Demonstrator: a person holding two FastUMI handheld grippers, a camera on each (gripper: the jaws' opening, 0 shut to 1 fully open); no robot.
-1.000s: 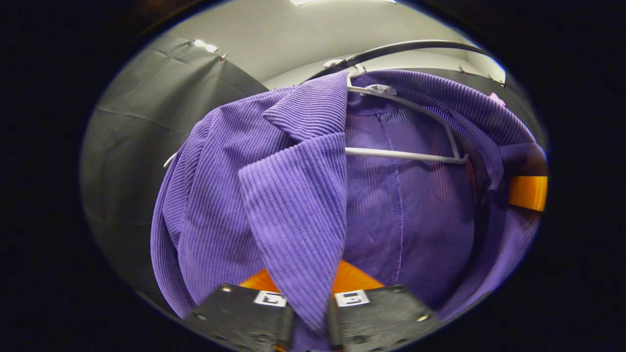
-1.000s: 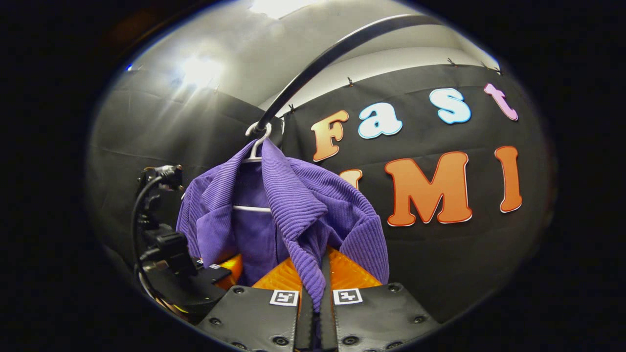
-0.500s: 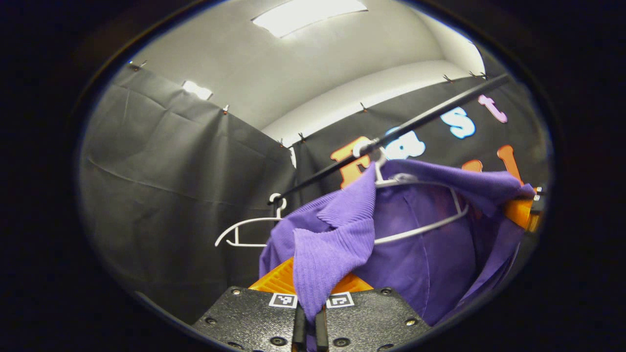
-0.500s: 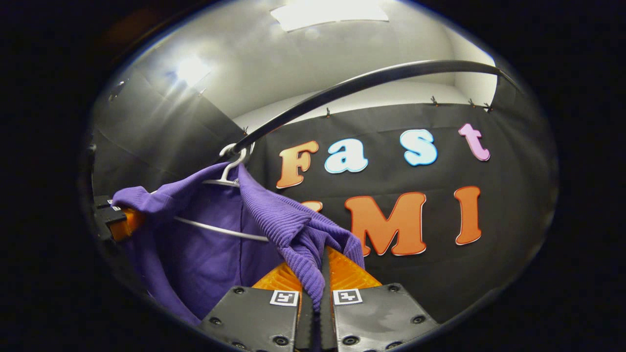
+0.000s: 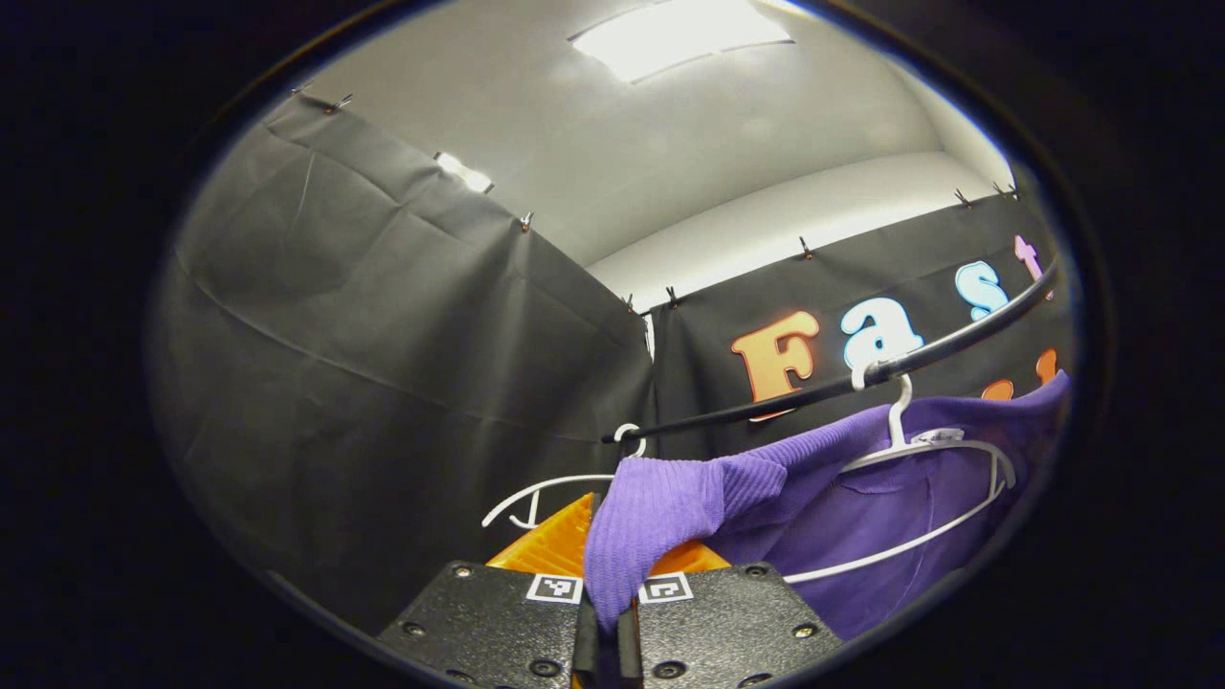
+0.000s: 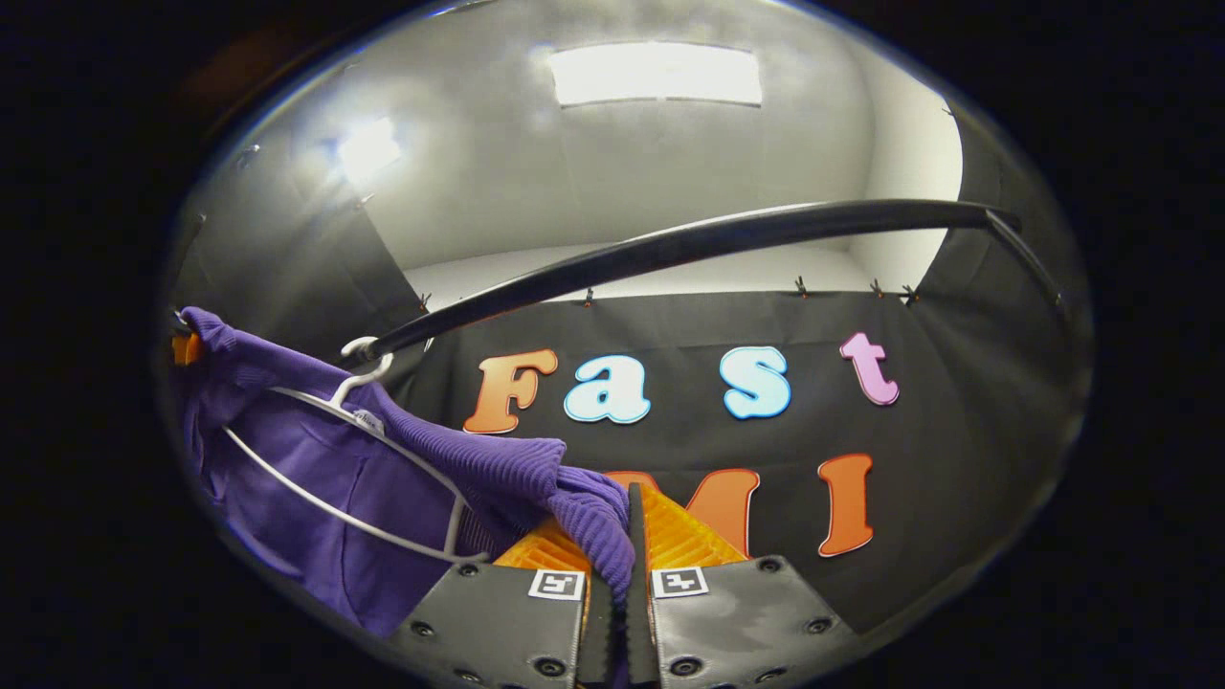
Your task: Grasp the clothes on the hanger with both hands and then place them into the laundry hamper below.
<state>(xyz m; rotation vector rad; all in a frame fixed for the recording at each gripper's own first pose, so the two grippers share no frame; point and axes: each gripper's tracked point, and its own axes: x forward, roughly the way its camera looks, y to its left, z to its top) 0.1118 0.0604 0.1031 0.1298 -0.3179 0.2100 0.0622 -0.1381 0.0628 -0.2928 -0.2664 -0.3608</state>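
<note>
A purple ribbed garment [image 5: 861, 488] hangs spread open around a white hanger [image 5: 933, 455] hooked on a black rail [image 5: 861, 373]. My left gripper [image 5: 610, 584] is shut on a fold of the garment's front edge, pulled out to the left of the hanger. In the right gripper view the same garment [image 6: 316, 488] stretches from the hanger [image 6: 345, 459] toward my right gripper [image 6: 612, 565], which is shut on its other front edge. The cloth is drawn taut sideways between both grippers, with the hanger bare in the middle.
A second, empty white hanger [image 5: 545, 493] hangs on the rail further left in the left gripper view. The black rail [image 6: 689, 244] arches overhead in the right gripper view. Black cloth walls close the booth behind and to the side.
Both grippers have drawn apart, pulling the garment's two front edges outward off the hanger's shoulders. The hanger has slid away from each view's centre and its wire now shows bare.
</note>
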